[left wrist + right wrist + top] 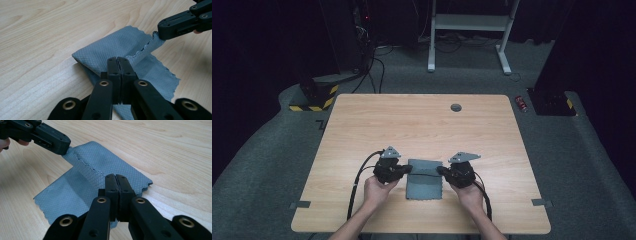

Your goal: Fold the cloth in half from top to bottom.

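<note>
A grey-blue cloth point(424, 186) with a diamond weave lies near the table's front edge, partly folded over itself. My left gripper point(410, 169) is shut on one corner of the raised pinked edge, and my right gripper point(440, 170) is shut on the other, so the edge stretches between them. In the left gripper view the jaws point(117, 60) pinch the cloth point(112, 43), with the right gripper point(161, 32) clamped on the far corner. In the right gripper view the jaws point(116, 178) grip the cloth point(72, 190), and the left gripper point(65, 147) holds the opposite corner.
The light wooden table point(417, 125) has a round grommet hole point(456, 107) at the back. Tape tabs point(300, 204) mark its front corners. A white desk frame point(469, 25) and dark equipment stand on the grey carpet beyond.
</note>
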The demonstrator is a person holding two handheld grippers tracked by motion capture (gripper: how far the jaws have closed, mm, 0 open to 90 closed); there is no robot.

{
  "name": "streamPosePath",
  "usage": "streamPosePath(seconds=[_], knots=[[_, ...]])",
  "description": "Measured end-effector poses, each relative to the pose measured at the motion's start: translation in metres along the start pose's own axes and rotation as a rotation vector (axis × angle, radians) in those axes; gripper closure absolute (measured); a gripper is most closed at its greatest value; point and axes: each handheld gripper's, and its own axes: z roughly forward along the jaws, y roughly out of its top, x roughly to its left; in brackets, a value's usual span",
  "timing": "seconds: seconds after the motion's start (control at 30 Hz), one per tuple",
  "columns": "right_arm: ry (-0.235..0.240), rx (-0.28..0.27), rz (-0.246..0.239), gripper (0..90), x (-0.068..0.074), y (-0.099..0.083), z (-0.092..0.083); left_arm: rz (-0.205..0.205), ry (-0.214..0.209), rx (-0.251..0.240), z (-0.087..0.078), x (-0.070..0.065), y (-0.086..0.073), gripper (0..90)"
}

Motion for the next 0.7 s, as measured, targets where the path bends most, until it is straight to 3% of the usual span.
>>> streamPosePath(seconds=[0.7], knots=[[0.032,-0.005,-0.016,88.8,0.012,-0.013,-0.008,0.009,-0.008,-0.007,-0.007,-0.01,-0.017,89.1]])
